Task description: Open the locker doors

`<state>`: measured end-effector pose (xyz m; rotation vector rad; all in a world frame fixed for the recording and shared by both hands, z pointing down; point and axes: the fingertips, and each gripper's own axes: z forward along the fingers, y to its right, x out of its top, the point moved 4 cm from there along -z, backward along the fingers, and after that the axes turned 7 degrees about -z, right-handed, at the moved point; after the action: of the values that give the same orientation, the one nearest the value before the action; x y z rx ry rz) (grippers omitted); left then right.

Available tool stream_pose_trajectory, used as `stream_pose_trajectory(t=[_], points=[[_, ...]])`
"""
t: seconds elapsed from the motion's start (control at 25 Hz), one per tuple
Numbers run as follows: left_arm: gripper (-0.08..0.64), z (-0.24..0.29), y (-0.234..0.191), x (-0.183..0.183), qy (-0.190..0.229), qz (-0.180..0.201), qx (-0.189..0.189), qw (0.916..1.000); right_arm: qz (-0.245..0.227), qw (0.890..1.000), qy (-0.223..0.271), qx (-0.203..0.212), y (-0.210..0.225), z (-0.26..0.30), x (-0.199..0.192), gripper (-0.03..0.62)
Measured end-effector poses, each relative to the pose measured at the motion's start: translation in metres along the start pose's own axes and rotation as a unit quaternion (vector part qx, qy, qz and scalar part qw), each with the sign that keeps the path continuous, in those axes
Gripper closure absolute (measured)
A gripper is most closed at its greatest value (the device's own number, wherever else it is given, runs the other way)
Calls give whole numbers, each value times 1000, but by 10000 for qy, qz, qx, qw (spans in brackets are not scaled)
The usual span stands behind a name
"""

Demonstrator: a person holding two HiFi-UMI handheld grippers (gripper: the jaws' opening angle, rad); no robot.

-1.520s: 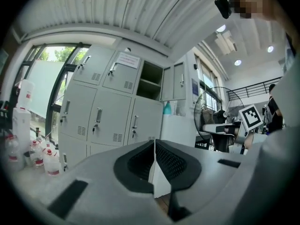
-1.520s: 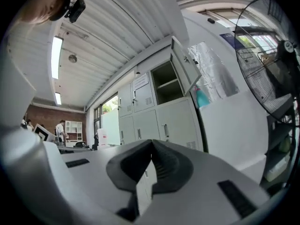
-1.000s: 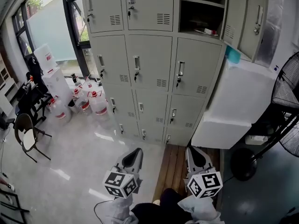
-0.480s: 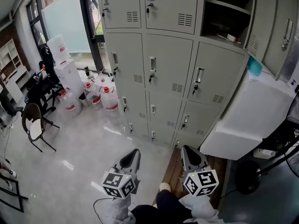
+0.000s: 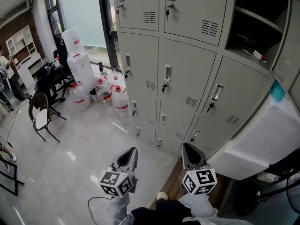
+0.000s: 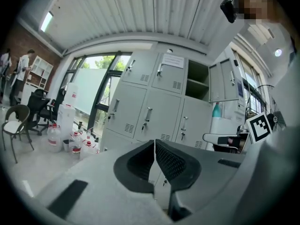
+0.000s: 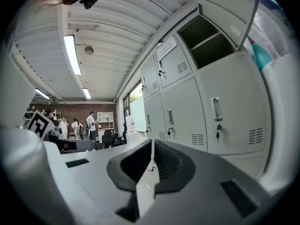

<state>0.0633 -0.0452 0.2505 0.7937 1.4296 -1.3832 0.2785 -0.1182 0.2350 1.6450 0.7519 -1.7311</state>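
Note:
A bank of grey lockers [image 5: 183,74] fills the wall ahead, several rows high, each door with a handle and a key. One upper-right compartment [image 5: 255,29] stands open with a small item [image 5: 253,54] on its shelf; its door [image 7: 225,3] hangs out to the right. The other doors in view are closed. My left gripper [image 5: 130,154] and right gripper [image 5: 187,151] hang low, well short of the lockers, and point at the bottom rows. Both are shut with nothing between the jaws, as the left gripper view [image 6: 154,142] and the right gripper view [image 7: 152,142] show.
A white appliance [image 5: 262,144] with a teal bottle [image 5: 277,90] on top stands against the lockers at right. Water jugs [image 5: 119,97] and stacked white boxes [image 5: 79,64] sit by the window at left. A chair [image 5: 41,118] stands far left. People stand in the background.
The view has drawn nearer to the lockers and swung left, so they look larger and sit further right. Both grippers stay shut and low in the picture.

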Motion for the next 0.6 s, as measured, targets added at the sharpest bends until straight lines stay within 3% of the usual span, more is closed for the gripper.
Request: stream_pose_trajectory(t=[0.12,0.2,0.36,0.6], points=[[545,12,-8,1,64,-43,190,9998,27,9998,47,201,5,24,1,573],[545,18,-11,1,102,-51,293,9995,41,9993,92,352,7,38,2,486],[545,21,-17,3,211,-5,551,9983,148,9976,263,619,8,56,1,370],[545,8,-25,-7,292,-106,938,9951,227,9940,325,1022,-1,67,-7,370]])
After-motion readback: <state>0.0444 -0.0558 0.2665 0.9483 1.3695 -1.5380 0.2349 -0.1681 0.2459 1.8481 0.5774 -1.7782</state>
